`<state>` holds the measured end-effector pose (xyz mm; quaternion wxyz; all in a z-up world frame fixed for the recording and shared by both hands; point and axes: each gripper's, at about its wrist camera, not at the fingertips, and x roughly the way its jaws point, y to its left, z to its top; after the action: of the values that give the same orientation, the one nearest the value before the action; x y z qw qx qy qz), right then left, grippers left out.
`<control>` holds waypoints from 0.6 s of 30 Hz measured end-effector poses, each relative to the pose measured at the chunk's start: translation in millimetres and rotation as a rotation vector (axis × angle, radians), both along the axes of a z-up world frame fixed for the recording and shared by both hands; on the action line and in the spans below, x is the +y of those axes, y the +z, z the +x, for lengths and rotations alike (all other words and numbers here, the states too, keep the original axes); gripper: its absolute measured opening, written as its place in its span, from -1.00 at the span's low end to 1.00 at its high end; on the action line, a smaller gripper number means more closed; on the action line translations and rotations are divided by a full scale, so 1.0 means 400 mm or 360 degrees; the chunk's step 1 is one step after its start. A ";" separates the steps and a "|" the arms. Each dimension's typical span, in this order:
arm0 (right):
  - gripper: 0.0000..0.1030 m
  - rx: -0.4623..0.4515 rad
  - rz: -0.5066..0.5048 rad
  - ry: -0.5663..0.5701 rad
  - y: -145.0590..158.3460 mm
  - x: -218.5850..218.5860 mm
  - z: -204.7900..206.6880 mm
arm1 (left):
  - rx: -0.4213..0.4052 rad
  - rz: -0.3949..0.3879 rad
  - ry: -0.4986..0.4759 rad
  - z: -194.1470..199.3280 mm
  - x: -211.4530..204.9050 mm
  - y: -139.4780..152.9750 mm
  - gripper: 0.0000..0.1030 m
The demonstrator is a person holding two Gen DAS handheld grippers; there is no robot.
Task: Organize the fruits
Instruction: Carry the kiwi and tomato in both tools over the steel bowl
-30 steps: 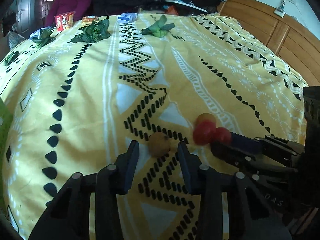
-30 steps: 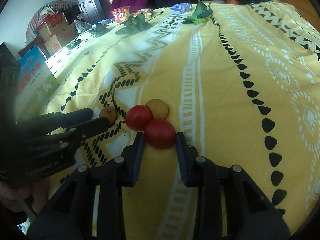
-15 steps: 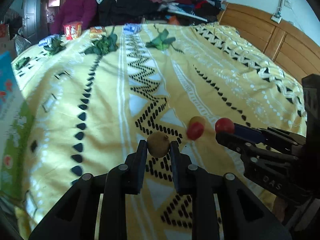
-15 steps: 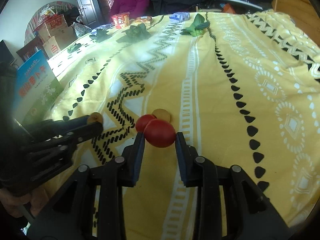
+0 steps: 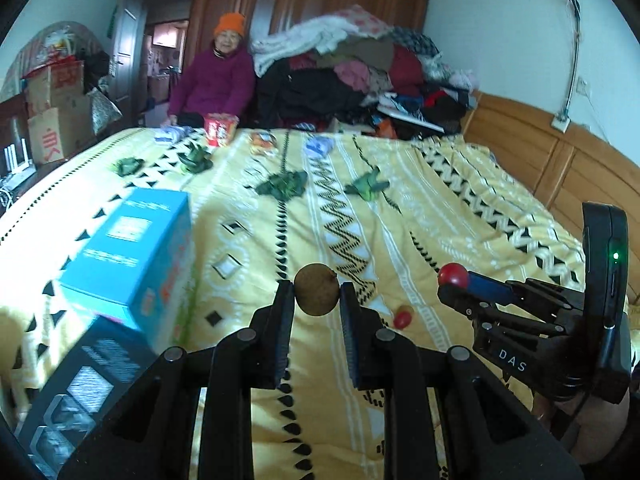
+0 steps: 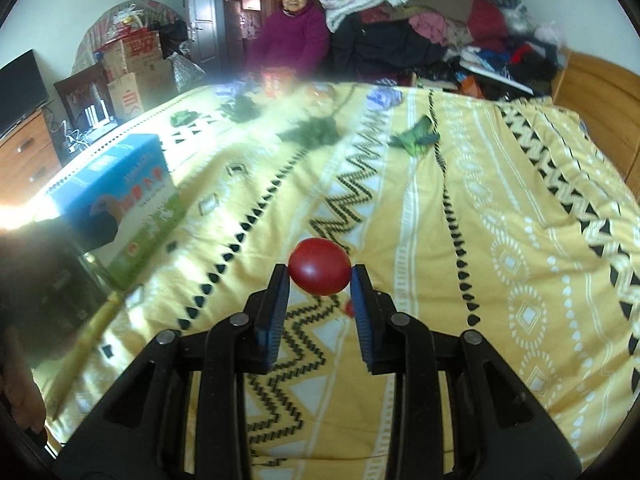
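We've got the left gripper [image 5: 316, 294] clamped on a round brown fruit [image 5: 316, 289], lifted off the yellow patterned bedspread [image 5: 400, 216]. At three o'clock, the right gripper [image 6: 320, 280] pinches a smooth red tomato [image 6: 320, 266] aloft. A second red tomato [image 5: 403, 319] lies on the bedspread between them; a blue cardboard box [image 5: 128, 256] sits at nine o'clock.

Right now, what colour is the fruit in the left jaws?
Brown, the round fruit; clearest in the left wrist view.
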<state>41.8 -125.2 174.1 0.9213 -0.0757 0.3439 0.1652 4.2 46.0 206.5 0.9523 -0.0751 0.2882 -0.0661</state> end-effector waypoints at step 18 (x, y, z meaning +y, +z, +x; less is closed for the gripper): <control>-0.38 -0.0162 -0.0083 0.0598 0.172 0.561 -0.220 | -0.0193 -0.0079 0.0703 -0.358 0.594 0.135 -0.56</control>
<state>-46.3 99.0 242.9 0.8882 -0.1706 0.2809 0.3212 -139.1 283.4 260.6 0.9571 -0.1556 0.2053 0.1327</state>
